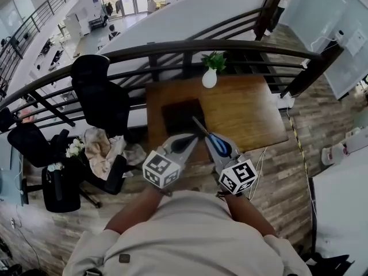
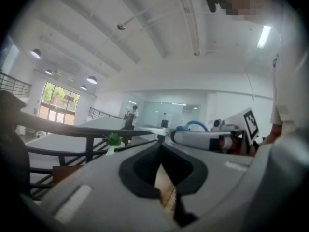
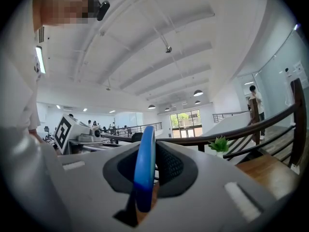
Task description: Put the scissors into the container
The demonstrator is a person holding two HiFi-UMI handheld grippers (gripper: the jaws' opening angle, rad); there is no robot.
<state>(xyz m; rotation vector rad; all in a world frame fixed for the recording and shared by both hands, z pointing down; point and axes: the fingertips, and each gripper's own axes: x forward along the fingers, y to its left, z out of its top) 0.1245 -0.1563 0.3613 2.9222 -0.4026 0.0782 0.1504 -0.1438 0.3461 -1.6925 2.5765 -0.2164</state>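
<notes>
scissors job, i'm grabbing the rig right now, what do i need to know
Left gripper: shut, nothing in it, held beside the right one.
Right gripper: shut on the blue handle of the scissors, blades pointing ahead towards the table.
Container: dark, on the wooden table, on the person's side of the white vase.
Done: scissors are picked up.
Left: bring them over the container, lower them, open the jaws.
</notes>
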